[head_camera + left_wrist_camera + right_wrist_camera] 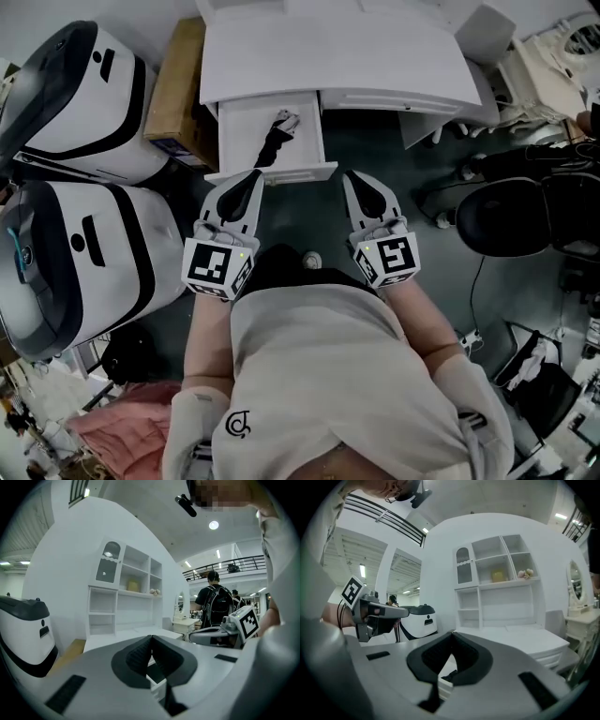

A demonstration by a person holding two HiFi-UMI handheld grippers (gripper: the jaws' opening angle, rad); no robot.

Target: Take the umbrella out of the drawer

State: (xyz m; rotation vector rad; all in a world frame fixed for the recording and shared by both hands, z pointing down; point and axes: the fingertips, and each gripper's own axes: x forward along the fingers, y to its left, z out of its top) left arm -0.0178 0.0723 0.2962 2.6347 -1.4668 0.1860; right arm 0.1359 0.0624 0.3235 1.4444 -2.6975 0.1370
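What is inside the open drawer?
A black folded umbrella lies in the drawer, on its white floor. Any part further back, under the desk top, is hidden.

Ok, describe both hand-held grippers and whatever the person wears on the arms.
The left hand-held gripper and right hand-held gripper match: pale grey tapered shells with black ribbed pads set in a dark teardrop inset. Each carries a cube with black-and-white square markers at its rear. No cables show. The person wears a light top with a small dark logo; its sleeves stop short of the forearms.

Umbrella (275, 141) in open drawer (242, 127), desk (375, 56) behind it, box (178, 89) seemingly at left
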